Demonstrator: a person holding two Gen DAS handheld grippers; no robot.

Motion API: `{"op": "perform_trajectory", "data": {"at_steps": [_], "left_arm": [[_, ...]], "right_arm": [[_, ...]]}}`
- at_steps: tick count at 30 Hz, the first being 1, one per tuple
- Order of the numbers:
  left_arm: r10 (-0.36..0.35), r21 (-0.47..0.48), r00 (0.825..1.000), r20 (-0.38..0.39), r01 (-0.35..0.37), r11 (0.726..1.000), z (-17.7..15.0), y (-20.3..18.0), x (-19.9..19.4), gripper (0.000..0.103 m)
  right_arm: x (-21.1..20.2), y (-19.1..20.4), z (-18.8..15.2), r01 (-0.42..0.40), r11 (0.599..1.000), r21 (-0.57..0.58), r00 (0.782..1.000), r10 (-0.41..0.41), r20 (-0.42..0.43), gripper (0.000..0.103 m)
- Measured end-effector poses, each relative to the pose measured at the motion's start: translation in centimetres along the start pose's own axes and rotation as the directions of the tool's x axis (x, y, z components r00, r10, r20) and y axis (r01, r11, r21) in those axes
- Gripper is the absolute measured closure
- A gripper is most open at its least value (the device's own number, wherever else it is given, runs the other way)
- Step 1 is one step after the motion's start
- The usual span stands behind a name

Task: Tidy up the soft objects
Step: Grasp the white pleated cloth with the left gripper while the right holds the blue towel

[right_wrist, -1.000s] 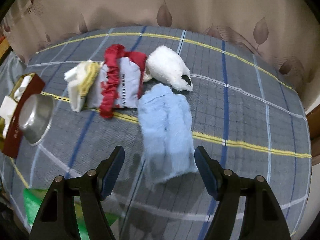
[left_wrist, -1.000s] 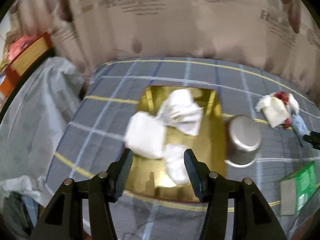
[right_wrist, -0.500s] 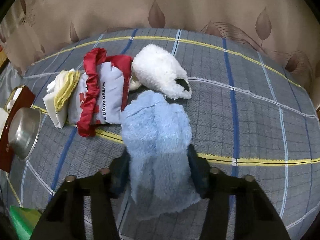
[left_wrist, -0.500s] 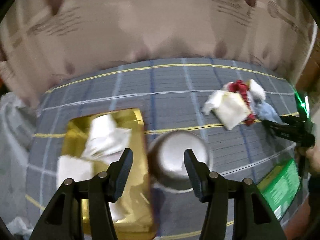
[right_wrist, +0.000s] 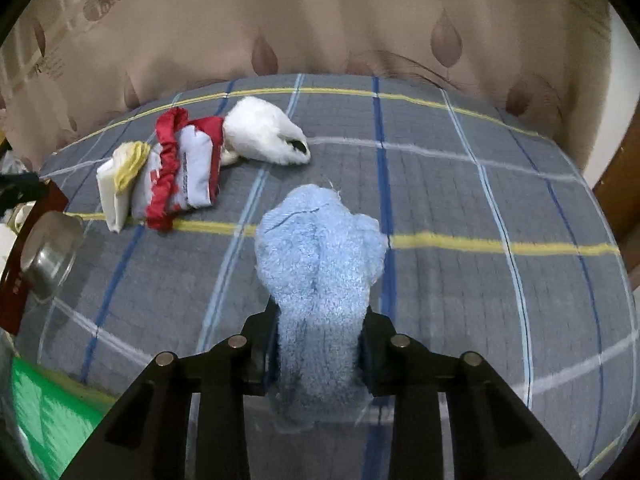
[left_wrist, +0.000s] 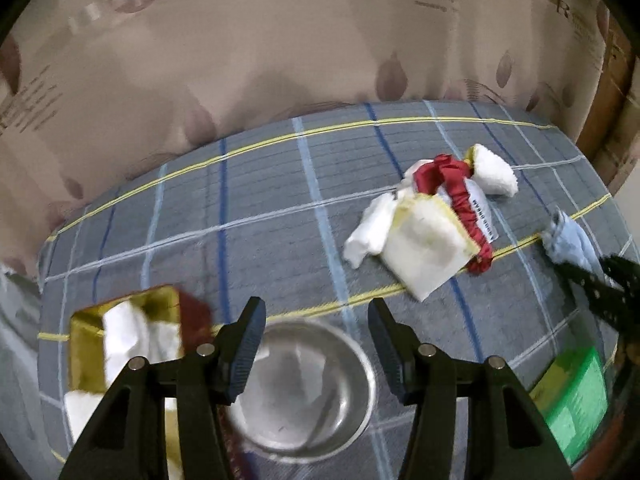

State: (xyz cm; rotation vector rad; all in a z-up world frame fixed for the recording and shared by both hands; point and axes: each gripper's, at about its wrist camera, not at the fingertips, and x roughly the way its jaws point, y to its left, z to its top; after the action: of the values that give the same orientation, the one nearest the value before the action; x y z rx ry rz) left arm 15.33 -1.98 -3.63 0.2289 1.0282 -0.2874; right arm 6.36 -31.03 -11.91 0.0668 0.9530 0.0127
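Note:
My right gripper (right_wrist: 318, 344) is shut on a fluffy light-blue cloth (right_wrist: 320, 256), bunched between the jaws and lifted off the checked bedcover. It also shows at the right edge of the left wrist view (left_wrist: 570, 240). My left gripper (left_wrist: 314, 344) is open and empty above a steel bowl (left_wrist: 304, 392). A pile of soft things lies at the back: a white-and-yellow folded cloth (left_wrist: 424, 252), a red-frilled small pillow (right_wrist: 184, 172) and a white fluffy piece (right_wrist: 264, 132). A gold box (left_wrist: 120, 344) holds white cloths.
A green packet (left_wrist: 576, 396) lies at the front edge; it also shows in the right wrist view (right_wrist: 44, 420). A patterned curtain (right_wrist: 320, 20) hangs behind the bed. The bowl (right_wrist: 48, 256) stands beside the dark-red side of the box (right_wrist: 16, 280).
My right gripper moved in on the blue cloth, closed on it and raised it. My left gripper swung right from over the gold box to over the steel bowl.

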Motion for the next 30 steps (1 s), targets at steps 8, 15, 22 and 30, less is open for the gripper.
{"op": "perform_trajectory", "data": {"at_steps": [8,15,22,30], "left_arm": [[-0.051,0.103,0.996,-0.069,0.058,0.993,1.7,-2.0,3.4,0.048],[-0.043,0.127,0.995,-0.088,0.054,0.990,3.1,-2.1,5.7,0.048],[-0.064,0.131,0.992,-0.109,0.078,0.988,4.0,-2.4,7.5,0.049],[-0.134,0.089,0.984,-0.115,0.144,0.986,4.8,-2.1,8.4,0.077]], "right_arm": [[0.7,-0.3,-1.6,-0.013,0.999,0.051,0.999,0.011,0.046,0.072],[0.8,0.3,-1.8,0.012,0.999,0.034,0.998,-0.014,0.067,0.070],[0.8,0.2,-1.8,-0.003,0.999,0.033,0.998,0.001,0.068,0.067],[0.8,0.2,-1.7,-0.008,0.999,0.037,0.998,0.006,0.068,0.067]]}}
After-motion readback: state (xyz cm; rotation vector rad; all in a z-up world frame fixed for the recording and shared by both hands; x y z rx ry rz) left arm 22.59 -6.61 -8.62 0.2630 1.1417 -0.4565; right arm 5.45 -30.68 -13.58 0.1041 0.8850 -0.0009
